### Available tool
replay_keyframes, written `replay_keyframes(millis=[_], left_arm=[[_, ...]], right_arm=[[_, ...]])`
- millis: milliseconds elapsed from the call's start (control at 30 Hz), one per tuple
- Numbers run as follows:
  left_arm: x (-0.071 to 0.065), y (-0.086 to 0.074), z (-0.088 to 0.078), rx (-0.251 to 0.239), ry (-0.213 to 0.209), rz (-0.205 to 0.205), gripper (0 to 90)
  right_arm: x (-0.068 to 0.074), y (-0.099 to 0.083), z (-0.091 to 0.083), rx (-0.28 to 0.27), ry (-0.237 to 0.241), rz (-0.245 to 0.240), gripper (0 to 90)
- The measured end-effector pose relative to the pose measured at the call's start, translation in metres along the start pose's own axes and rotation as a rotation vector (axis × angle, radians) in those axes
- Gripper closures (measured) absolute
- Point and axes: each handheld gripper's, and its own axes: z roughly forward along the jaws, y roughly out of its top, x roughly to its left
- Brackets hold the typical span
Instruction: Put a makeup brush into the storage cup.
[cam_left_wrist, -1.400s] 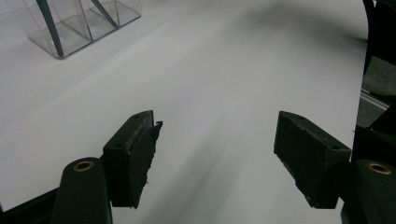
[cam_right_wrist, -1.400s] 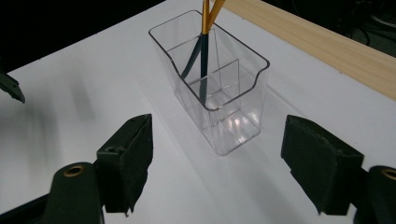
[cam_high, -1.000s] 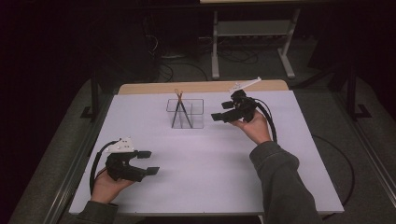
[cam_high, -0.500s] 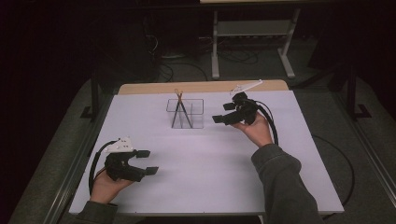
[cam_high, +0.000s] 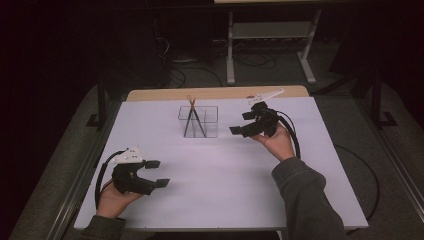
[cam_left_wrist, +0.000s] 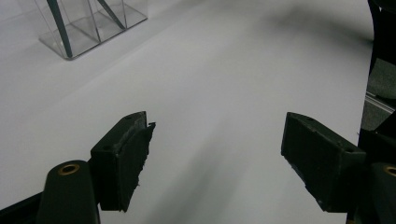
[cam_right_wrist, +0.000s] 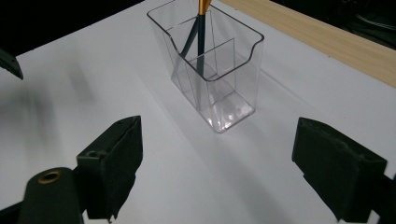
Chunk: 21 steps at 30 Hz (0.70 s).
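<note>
Grippers: left gripper (cam_high: 157, 173) and right gripper (cam_high: 241, 123) both gape wide, holding nothing, jaws just been opening. Clear holder (cam_high: 199, 121) with 2 pencils (cam_high: 192, 116) stands left of right gripper, apart.

Lone clear holder (cam_high: 198, 121) mid-table (cam_high: 225, 185)

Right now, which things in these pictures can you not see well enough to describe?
- Pencils in the clear holder: tips too small in the high view; tops cut off by the upper edge in both gripper views.
- Holder, left gripper view: cut off by the top edge.
- Floor beyond the table: too dark to read.
</note>
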Motion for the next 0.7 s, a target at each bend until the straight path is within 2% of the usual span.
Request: replay_keyframes(millis=[700], left_arm=[[0.001, 0.000, -0.001, -0.006, 0.016, -0.008, 17.9]], right_arm=[[0.004, -0.018, -0.013, -0.007, -0.023, -0.003, 14.1]])
